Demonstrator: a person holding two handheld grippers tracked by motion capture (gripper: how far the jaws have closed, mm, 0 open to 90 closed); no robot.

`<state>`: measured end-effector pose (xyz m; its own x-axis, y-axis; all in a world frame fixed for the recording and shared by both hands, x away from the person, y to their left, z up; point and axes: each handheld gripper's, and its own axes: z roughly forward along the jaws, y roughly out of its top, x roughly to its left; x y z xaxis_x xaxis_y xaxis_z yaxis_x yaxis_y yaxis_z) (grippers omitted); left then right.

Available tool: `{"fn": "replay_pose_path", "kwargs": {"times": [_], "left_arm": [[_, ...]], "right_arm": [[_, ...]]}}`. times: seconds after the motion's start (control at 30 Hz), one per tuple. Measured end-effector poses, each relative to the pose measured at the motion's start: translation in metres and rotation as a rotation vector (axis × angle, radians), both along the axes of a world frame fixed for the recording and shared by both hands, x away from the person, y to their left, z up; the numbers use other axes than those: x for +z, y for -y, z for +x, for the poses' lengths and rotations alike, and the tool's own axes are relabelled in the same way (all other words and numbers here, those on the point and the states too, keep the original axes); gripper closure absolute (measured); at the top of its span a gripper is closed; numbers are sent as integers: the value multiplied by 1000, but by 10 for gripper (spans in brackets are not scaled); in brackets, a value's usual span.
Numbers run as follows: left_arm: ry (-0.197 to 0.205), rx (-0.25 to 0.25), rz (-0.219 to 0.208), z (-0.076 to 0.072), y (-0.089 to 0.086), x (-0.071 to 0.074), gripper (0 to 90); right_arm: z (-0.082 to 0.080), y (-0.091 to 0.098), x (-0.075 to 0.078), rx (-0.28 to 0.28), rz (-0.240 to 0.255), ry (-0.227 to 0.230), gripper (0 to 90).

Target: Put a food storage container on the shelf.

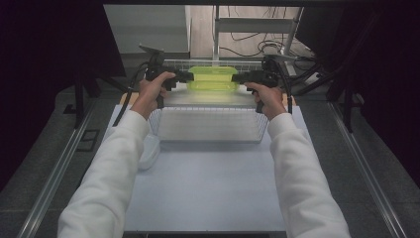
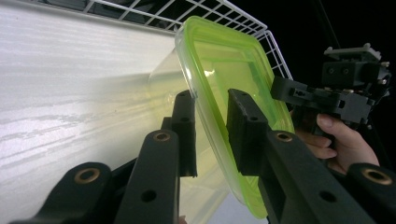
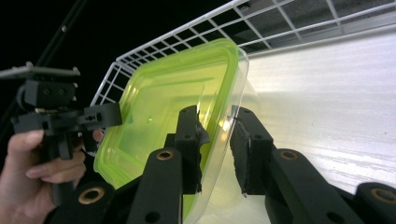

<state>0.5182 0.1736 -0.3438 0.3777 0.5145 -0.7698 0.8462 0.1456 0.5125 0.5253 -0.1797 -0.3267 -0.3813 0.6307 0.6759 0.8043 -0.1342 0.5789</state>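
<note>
The green-lidded clear container [image 1: 213, 78] hangs above the far end of the white wire basket [image 1: 210, 130], pinched at its rim by the left hand-held gripper [image 1: 187, 76] and right hand-held gripper [image 1: 238, 77] from opposite sides; the basket rests on the surface [image 1: 208, 193].

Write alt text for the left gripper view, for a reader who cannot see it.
Two black jaws straddle the rim of a clear container with a lime-green lid, one jaw on each side, over a white wire basket. Beyond the container, a hand holds the right gripper against its far edge.
</note>
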Motion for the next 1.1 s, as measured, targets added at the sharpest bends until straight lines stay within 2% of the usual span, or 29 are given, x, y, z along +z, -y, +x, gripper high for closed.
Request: {"fn": "replay_pose_path", "kwargs": {"times": [0.07, 0.2, 0.37, 0.4, 0.47, 0.57, 0.63, 0.7, 0.77, 0.87, 0.97, 1.1], "left_arm": [[2, 2, -4, 1, 0, -1, 729], [7, 4, -16, 2, 0, -2, 726], [28, 18, 6, 0, 1, -2, 705], [45, 32, 19, -1, 2, -1, 680], [75, 50, 24, -3, 3, 0, 611], [116, 72, 33, -7, 4, 4, 462], [140, 78, 43, -10, 4, 7, 401], [164, 80, 75, -14, 4, 10, 349], [190, 83, 101, -19, 3, 12, 301], [224, 95, 108, -28, 2, 16, 269], [260, 84, 133, -40, 3, 21, 247], [318, 50, 214, -62, 3, 28, 230]], "right_arm": [[1, 0, -1, -14, 19, -14, 723], [2, 1, -2, -17, 24, -17, 722], [1, 2, -3, -33, 39, -22, 716], [1, 2, -3, -39, 44, -21, 701], [-1, 2, -4, -51, 69, -23, 615], [-5, 1, 0, -71, 55, 16, 512], [-9, 1, 3, -86, 57, 30, 444], [-15, 0, 6, -100, 53, 37, 382], [-21, 0, 11, -119, 26, 60, 345], [-31, 2, 18, -138, -4, 99, 310], [-42, 5, 25, -120, -27, 137, 300], [-59, 10, 32, -70, -74, 197, 295]]}}
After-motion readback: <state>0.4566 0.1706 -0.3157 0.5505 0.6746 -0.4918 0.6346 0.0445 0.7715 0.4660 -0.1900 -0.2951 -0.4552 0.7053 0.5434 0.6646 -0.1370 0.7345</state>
